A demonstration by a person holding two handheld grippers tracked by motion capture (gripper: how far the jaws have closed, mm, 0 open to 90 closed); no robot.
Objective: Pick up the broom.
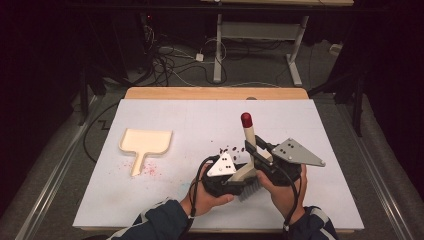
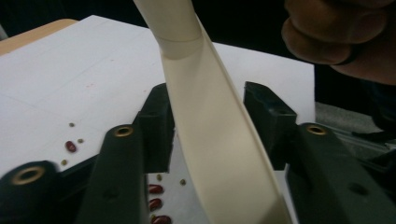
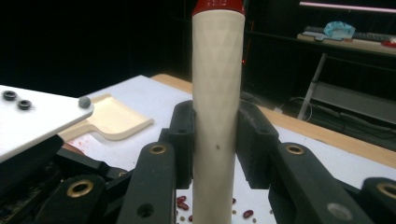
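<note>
- A person sat at a table covered by a white sheet (image 1: 165, 200), forearms in dark sleeves coming in from the near edge, a two-jaw gripper in each hand.
- Both hands were close together at the near middle of the table, around a cream hand brush (image 1: 248, 150) with a red cap at the tip of its handle.
- The brush stood almost upright, handle up and leaning slightly away from the person, with its pale bristles (image 1: 248, 190) low at the near side, between the two hands.
- The right gripper (image 1: 254, 146) had its black jaws clamped on the round handle; in the right gripper view the two pads pressed both sides of the handle (image 3: 217, 121).
- The left gripper (image 1: 235, 175) was at the wider base of the brush; in the left gripper view the flat cream body (image 2: 210, 135) ran slanted between the jaws, the left pad touching it, the right pad with a sliver of gap, so a firm hold could not be told.
- A scatter of dark red beans (image 1: 231, 149) lay on the sheet just beyond the hands, and more lay under the jaws.
- A cream dustpan (image 1: 146, 142) lay flat well to the left, handle pointing toward the person, with reddish specks (image 1: 150, 170) beside that handle.
</note>
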